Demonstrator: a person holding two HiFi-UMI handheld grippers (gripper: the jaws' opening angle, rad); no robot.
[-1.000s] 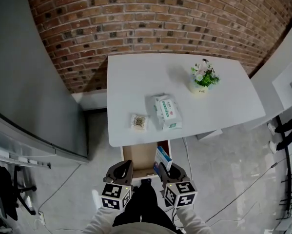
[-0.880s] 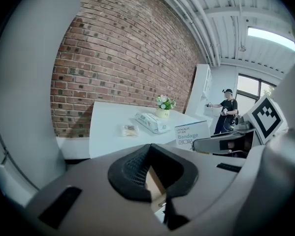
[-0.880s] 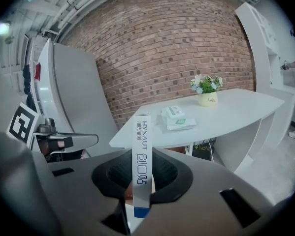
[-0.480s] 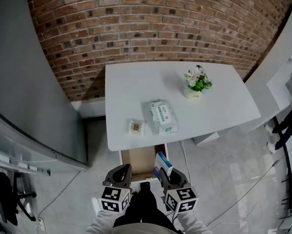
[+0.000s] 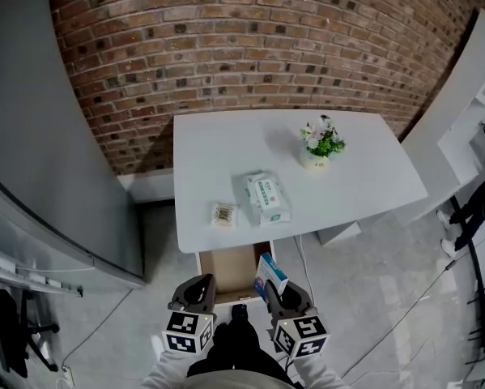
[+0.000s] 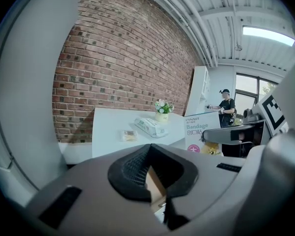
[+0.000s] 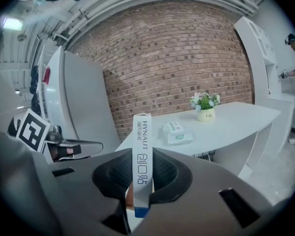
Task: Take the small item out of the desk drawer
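One bandage box (image 5: 271, 272) between right gripper's (image 7: 141, 178) jaws, lately tighter, beside open drawer (image 5: 228, 266).

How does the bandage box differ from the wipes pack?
The box stands on edge in the right gripper; the pack lies flat on the desk. The box looks like stiff card with blue; the pack looks soft, with green print. Both are mostly white.

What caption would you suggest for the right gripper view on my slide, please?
Right tool gripping a bandage box edge-on, desk and brick wall beyond.
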